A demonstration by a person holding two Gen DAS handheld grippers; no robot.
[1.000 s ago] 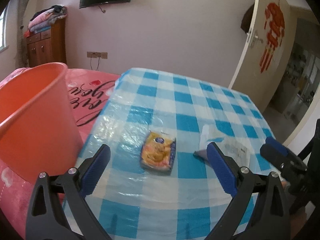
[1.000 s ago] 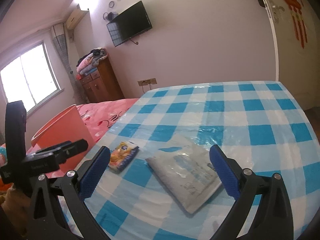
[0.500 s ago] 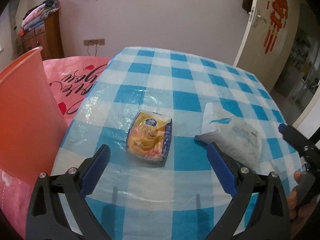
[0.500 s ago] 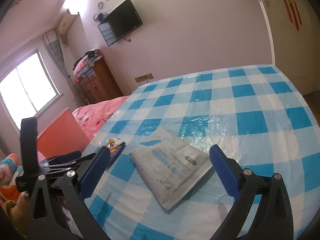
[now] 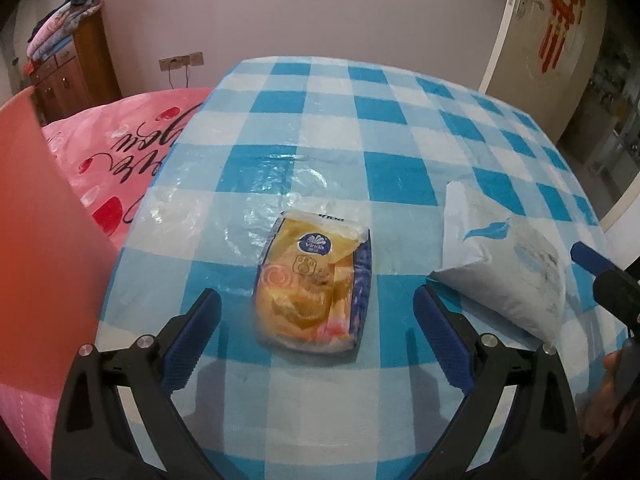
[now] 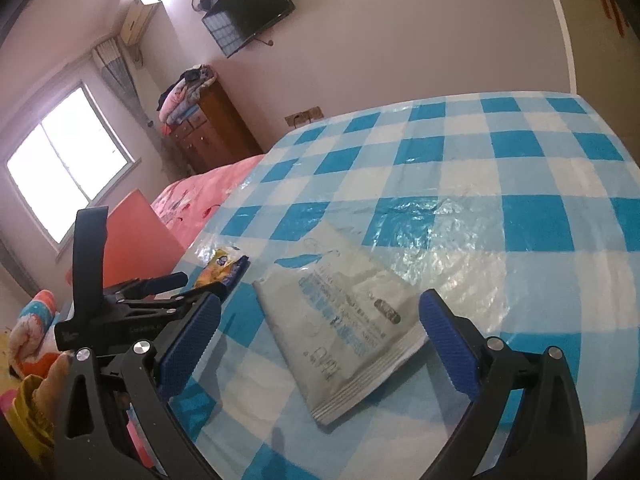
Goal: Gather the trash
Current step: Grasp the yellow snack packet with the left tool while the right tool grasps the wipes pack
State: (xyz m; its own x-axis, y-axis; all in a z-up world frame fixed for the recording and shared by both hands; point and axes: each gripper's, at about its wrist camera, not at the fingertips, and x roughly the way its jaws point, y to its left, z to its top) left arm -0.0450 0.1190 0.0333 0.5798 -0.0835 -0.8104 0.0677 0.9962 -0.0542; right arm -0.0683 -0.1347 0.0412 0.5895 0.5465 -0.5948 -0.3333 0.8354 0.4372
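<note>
A yellow and blue snack wrapper (image 5: 314,280) lies on the blue checked tablecloth (image 5: 360,128). My left gripper (image 5: 316,340) is open, low over the table, its jaws either side of the wrapper's near end. A grey-white plastic pouch (image 5: 508,264) lies to the right. In the right wrist view my right gripper (image 6: 320,336) is open, with the pouch (image 6: 344,320) lying between its jaws on the cloth. The wrapper (image 6: 222,270) and my left gripper (image 6: 160,292) show at the left there.
An orange bucket (image 5: 40,248) stands close at the left, beside a pink printed cover (image 5: 132,148). It also shows in the right wrist view (image 6: 136,240). A wooden cabinet (image 5: 68,68) and a door (image 5: 548,40) stand beyond the table.
Both grippers have come forward and down toward the table. The wrapper now lies between my left jaws and the pouch between my right jaws. Both stay open.
</note>
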